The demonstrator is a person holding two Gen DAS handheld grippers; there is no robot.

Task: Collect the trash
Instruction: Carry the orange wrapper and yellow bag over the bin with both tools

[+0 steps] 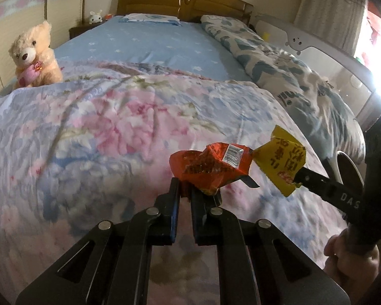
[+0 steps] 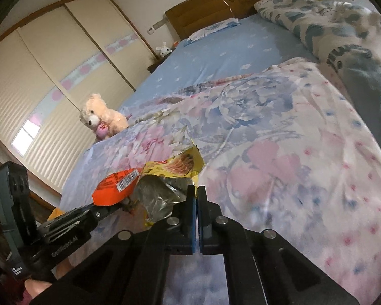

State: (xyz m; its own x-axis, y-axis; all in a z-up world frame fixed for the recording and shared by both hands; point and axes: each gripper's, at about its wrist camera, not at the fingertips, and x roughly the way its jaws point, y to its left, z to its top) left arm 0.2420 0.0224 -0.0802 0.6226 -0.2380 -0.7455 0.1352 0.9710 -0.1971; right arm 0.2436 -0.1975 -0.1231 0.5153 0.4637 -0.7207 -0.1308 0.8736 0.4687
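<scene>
Left wrist view shows the left tongs closed down on the lower edge of a crumpled orange wrapper, which stands up from the fingertips, clear of the floral quilt on the bed. Just to its right, touching or nearly touching it, a yellow wrapper is pinched by the right tongs, which reach in from the right edge of this view with a bare hand gripping the handle below. Both pieces of trash are therefore already lifted, side by side, above the near part of the quilt. The orange wrapper's long axis runs roughly left to right, barcode end toward the yellow one. In the right wrist view the right tongs are pressed almost fully together, holding the yellow wrapper by its right edge, so the packet spreads leftward from them, silver lining showing; the orange wrapper lies farther left on the other tongs. No bin or bag appears in either view, so my judgement is that the next move is a carry away from the bed, both grips kept firm. A teddy bear sits at the far left of the bed, well apart.
</scene>
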